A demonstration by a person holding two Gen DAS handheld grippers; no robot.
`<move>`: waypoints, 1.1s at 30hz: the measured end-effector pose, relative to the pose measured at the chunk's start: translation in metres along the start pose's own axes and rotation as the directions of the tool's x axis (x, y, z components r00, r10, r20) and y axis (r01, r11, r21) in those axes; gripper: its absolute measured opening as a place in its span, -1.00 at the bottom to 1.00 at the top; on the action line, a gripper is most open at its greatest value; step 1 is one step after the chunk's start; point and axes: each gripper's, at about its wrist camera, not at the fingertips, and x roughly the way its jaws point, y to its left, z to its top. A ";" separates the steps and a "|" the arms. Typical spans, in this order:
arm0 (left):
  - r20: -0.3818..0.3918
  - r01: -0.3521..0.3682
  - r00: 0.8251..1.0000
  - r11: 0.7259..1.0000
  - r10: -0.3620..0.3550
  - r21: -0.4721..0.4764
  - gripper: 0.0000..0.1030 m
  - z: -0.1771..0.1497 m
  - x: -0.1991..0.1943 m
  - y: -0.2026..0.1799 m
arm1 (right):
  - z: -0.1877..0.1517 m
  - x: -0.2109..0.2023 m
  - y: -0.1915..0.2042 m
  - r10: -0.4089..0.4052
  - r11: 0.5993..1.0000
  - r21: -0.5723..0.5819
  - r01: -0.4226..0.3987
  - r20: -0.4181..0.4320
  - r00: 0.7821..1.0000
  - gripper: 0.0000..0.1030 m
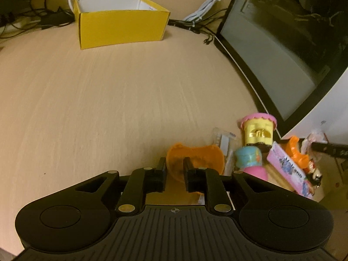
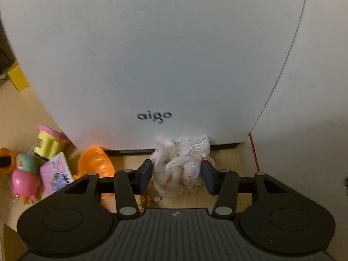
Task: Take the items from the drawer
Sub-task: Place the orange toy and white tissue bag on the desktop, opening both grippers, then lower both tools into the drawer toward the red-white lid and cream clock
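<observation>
The left gripper (image 1: 174, 169) has its fingers (image 1: 161, 168) drawn close around the wall of an orange toy shell (image 1: 195, 156), one finger outside and one inside the cup; they appear clamped on it, though the contact itself lies in shadow; the right gripper (image 2: 176, 174) has its fingers (image 2: 146, 171) set apart on either side of a crumpled pinkish-white bag (image 2: 182, 163), just touching or just shy of its flanks, not visibly squeezing it. The items lie in a jumble in the wooden drawer (image 2: 243, 163), below the white aigo case (image 2: 165, 65); the wood surface (image 1: 108, 97) with the yellow box (image 1: 121, 28) lies beyond.

Risks, as I judge them: the shell is held by a thin curved wall, so it could pivot or slip out as it lifts; its rim lies near a clear packet (image 1: 224, 141) and the blue-and-pink toy (image 1: 250, 158), which it may drag along; the bag is soft and loose, so the right fingers may close on a fold only and let the rest sag or tear free; it sits against the foot of the case, so a forward push would jam the fingertips there.

Hidden or unclear: the drawer's walls and front are mostly cut off; the gripper bodies cover what lies beneath them; the pink box's (image 1: 289, 169) print is blurred; a second orange piece (image 1: 295, 150) is half buried.
</observation>
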 end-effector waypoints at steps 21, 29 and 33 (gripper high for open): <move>0.000 0.215 0.975 0.948 -0.221 0.236 -0.66 -0.048 -0.080 -0.049 | -0.041 -0.083 0.015 0.122 0.991 -0.062 -0.122 0.002 0.993 0.20; -0.310 0.367 0.909 0.888 -0.279 0.278 -0.66 -0.129 -0.023 -0.100 | -0.091 -0.048 0.025 0.200 0.975 -0.045 -0.218 -0.256 0.946 0.29; -0.380 0.352 0.895 0.895 -0.234 0.276 -0.66 -0.148 -0.004 -0.104 | -0.127 -0.008 0.023 0.145 0.984 -0.034 -0.177 -0.434 0.889 0.29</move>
